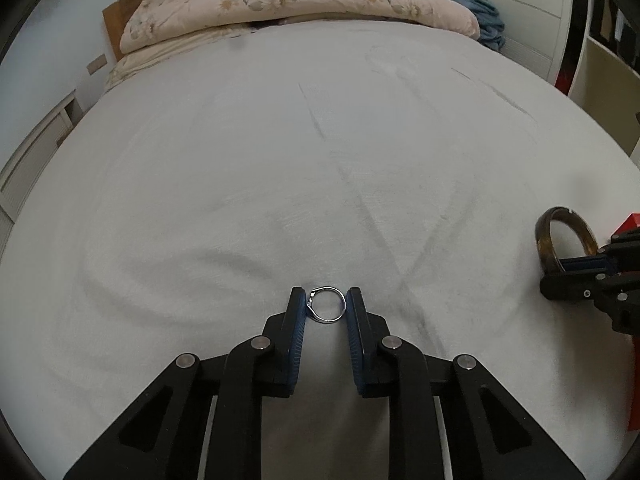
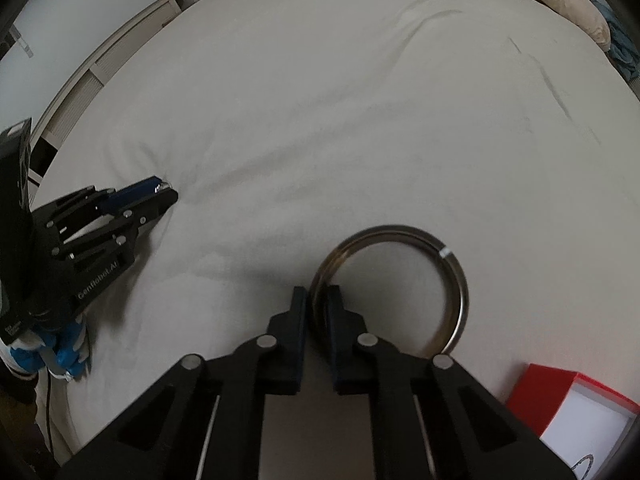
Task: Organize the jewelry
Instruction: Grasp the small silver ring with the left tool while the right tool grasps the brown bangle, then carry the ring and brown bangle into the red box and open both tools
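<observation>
My left gripper (image 1: 327, 304) is shut on a small silver ring (image 1: 322, 292), pinched between the blue pads low over the white bed sheet (image 1: 280, 152). My right gripper (image 2: 317, 300) is shut on the rim of a dark brown bangle (image 2: 460, 280) and holds it just above the sheet. The bangle (image 1: 546, 240) and right gripper (image 1: 576, 276) also show at the right edge of the left wrist view. The left gripper (image 2: 162, 192) shows at the left of the right wrist view, the ring glinting at its tips. A red jewelry box (image 2: 536, 396) with a white lining lies open at the lower right.
A folded floral quilt (image 1: 280, 4) lies at the head of the bed, with a blue cloth (image 1: 488, 20) beside it. A white cabinet (image 1: 36, 152) runs along the left side of the bed. A thin chain (image 2: 584, 466) lies in the red box.
</observation>
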The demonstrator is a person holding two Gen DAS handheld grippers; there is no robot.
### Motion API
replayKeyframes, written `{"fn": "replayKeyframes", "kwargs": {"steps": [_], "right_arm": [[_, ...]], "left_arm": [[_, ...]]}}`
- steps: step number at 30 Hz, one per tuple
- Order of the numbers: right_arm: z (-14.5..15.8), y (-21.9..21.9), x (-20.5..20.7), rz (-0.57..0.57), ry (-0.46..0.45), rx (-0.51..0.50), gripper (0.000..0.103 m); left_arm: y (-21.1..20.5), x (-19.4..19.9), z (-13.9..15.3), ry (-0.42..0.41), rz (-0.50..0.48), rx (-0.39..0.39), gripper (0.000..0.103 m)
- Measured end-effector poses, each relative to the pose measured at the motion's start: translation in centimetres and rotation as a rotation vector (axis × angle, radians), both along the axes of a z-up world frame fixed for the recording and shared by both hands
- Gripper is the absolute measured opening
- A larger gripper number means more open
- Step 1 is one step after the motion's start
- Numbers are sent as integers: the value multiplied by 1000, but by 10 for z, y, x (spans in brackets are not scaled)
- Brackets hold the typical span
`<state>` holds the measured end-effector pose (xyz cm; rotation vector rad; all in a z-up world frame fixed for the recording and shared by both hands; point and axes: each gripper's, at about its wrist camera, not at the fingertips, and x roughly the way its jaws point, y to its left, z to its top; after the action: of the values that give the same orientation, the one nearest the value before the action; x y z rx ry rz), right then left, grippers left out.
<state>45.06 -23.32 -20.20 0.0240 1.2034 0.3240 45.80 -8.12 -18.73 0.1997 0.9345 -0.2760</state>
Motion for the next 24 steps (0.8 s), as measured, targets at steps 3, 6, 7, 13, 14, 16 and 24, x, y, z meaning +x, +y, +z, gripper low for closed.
{"fn": "replayKeyframes", "kwargs": {"steps": [3, 6, 7, 13, 14, 16, 24], "right_arm": [[6, 2, -8, -5, -27, 21, 8], [16, 6, -17, -6, -63, 60, 8], [18, 2, -21, -8, -71, 73, 8], [59, 3, -47, -43, -132, 193, 8], [66, 2, -51, -48, -138, 213, 8], [83, 2, -64, -58, -156, 251, 8], [155, -1, -130, -71, -245, 302, 8]], "left_arm": [[2, -2, 5, 4, 16, -23, 20], [5, -7, 13, 7, 22, -37, 20], [7, -11, 15, 7, 25, -37, 20], [20, -40, 39, -10, 52, -54, 20], [21, -46, 45, -15, 54, -57, 20], [24, -58, 59, -26, 57, -68, 20], [27, -116, 124, -99, 53, -97, 20]]}}
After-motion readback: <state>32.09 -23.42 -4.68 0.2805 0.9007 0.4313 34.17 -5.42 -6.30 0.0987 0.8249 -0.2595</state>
